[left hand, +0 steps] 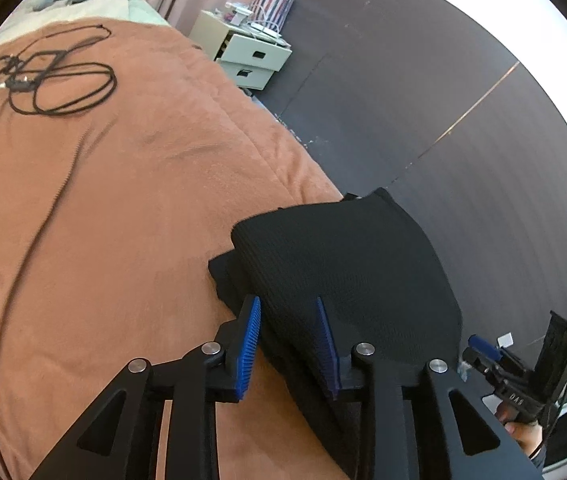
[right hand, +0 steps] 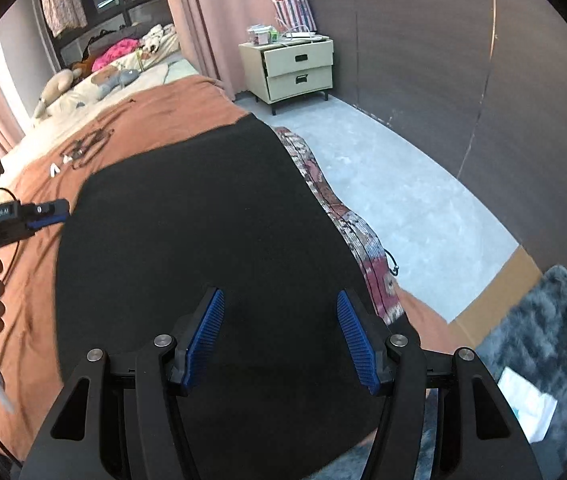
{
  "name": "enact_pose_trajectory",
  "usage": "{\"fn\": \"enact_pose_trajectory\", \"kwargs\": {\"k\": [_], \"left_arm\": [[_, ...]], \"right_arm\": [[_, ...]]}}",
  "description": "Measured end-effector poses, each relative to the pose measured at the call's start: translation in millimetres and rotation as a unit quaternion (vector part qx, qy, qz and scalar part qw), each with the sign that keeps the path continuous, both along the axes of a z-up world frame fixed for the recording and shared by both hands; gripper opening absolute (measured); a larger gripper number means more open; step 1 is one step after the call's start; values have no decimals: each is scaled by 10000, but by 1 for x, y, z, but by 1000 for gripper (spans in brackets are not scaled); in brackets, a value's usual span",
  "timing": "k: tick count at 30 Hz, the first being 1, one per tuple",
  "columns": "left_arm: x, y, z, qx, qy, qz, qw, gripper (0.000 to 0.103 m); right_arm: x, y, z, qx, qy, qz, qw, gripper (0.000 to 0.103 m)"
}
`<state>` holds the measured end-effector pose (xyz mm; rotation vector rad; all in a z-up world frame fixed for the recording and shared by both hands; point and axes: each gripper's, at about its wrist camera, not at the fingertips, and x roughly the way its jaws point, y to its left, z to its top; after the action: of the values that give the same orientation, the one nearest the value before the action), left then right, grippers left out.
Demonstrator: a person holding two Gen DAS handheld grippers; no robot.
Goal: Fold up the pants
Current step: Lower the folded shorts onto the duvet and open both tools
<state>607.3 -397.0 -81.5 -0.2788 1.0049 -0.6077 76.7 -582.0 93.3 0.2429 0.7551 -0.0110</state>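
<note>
The black pants (left hand: 347,264) lie folded in a thick stack at the right edge of the orange bed cover (left hand: 103,200). My left gripper (left hand: 289,320) has its blue pads apart around the near corner of the top fold, open. In the right wrist view the pants (right hand: 203,220) fill the middle as a broad black panel. My right gripper (right hand: 279,312) is wide open just above the pants, holding nothing. The left gripper (right hand: 49,210) shows at the left edge of that view, and the right gripper (left hand: 483,350) at the lower right of the left wrist view.
Black cables (left hand: 51,76) lie coiled on the bed cover. A cream nightstand (right hand: 297,68) with two drawers stands by the dark wall. A patterned blanket (right hand: 347,220) hangs off the bed edge. A grey rug (right hand: 543,340) and cardboard (right hand: 495,300) lie on the floor. Pillows and soft toys (right hand: 103,76) are at the bed head.
</note>
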Motion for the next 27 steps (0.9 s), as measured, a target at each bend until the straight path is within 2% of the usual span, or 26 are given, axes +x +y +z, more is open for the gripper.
{"fn": "enact_pose_trajectory", "kwargs": {"k": [3, 5, 6, 8, 9, 10, 12, 14, 17, 19, 27], "left_arm": [[-21, 3, 15, 57, -126, -92, 9999, 44], [-35, 7, 27, 100, -237, -110, 9996, 60], [-41, 9, 33, 119, -281, -106, 9995, 65], [-53, 11, 44, 155, -350, -138, 9992, 83], [-61, 13, 51, 211, -398, -178, 9988, 86], [-68, 14, 58, 299, -460, -203, 9983, 91], [-86, 17, 74, 395, -613, -250, 9970, 93], [-99, 21, 85, 424, -699, -269, 9963, 100], [-119, 33, 104, 493, -916, -207, 9944, 102], [-131, 42, 116, 466, -1079, -221, 9928, 102], [-190, 84, 163, 702, -1546, -216, 9852, 103]], "right_arm": [[-18, -1, 18, 98, -152, -10, 9998, 58], [-31, 1, 28, 138, -187, -5, 9997, 58], [-34, 5, 30, 129, -191, 1, 9997, 58], [-45, 10, 39, 133, -221, 48, 9997, 58], [-54, 11, 45, 151, -264, 116, 9995, 62], [-61, 13, 50, 122, -285, 124, 9994, 72], [-70, 21, 55, 55, -390, 94, 9992, 84], [-83, 24, 65, 70, -479, 70, 9988, 87], [-99, 36, 69, 46, -503, 26, 9987, 90], [-104, 54, 67, -53, -513, 30, 9987, 103], [-119, 101, 77, -197, -759, 145, 9968, 103]]}}
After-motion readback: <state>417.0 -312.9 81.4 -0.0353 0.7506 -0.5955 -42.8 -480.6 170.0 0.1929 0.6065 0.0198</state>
